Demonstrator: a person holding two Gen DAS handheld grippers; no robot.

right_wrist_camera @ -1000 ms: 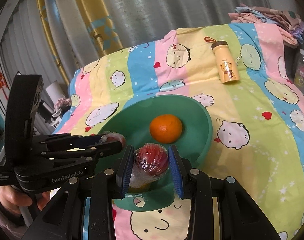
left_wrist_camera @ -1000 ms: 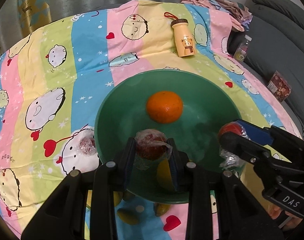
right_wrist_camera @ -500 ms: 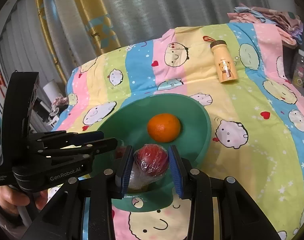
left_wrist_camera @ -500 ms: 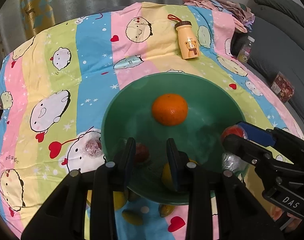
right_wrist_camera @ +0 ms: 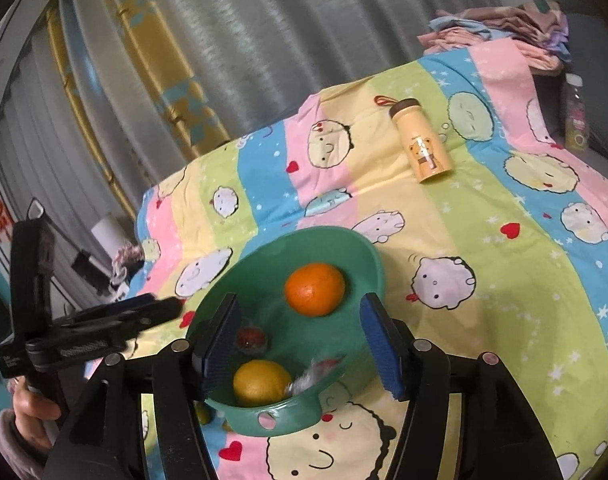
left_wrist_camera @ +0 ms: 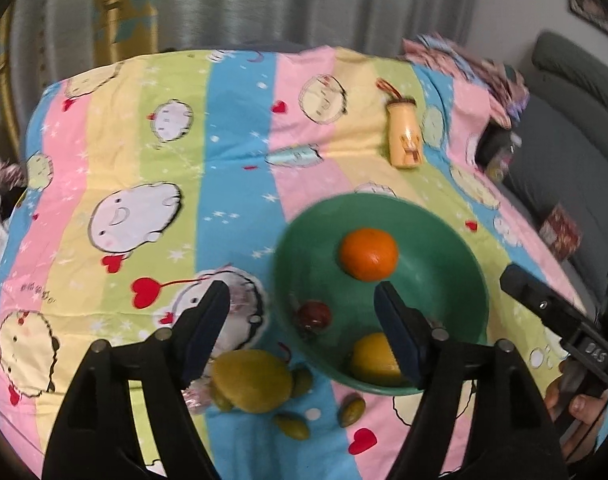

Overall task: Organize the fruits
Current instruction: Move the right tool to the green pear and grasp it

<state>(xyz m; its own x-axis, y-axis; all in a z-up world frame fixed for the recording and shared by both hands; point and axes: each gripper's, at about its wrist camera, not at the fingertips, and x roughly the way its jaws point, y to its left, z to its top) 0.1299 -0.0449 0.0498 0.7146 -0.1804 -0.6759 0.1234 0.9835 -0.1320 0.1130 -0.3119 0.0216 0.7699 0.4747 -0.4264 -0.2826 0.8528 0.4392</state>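
The green bowl (left_wrist_camera: 448,292) (right_wrist_camera: 292,414) holds an orange (left_wrist_camera: 369,254) (right_wrist_camera: 315,289), a yellow lemon (left_wrist_camera: 370,356) (right_wrist_camera: 262,382) and a small red wrapped fruit (left_wrist_camera: 314,314) (right_wrist_camera: 251,338). A second wrapped fruit (right_wrist_camera: 318,370) lies blurred by the bowl's near rim. My left gripper (left_wrist_camera: 300,312) hovers over the bowl's left edge, jaws opening, nothing pressed between them. My right gripper (right_wrist_camera: 300,320) stands above the bowl's near side, jaws opening, free of any fruit. Each gripper shows in the other's view: left gripper (right_wrist_camera: 164,307), right gripper (left_wrist_camera: 516,278).
On the striped cartoon cloth (left_wrist_camera: 240,184) left of the bowl lie a yellow-green fruit (left_wrist_camera: 252,380), small green fruits (left_wrist_camera: 292,426) and a wrapped fruit (left_wrist_camera: 244,300). A yellow bottle (left_wrist_camera: 404,144) (right_wrist_camera: 422,146) lies farther back. Folded clothes (right_wrist_camera: 500,28) and a grey sofa (left_wrist_camera: 564,128) are at the right.
Both grippers were shut on red wrapped fruits over the bowl; both have let go and the fruits now lie in the bowl. The left gripper has drawn back, up and to the left.
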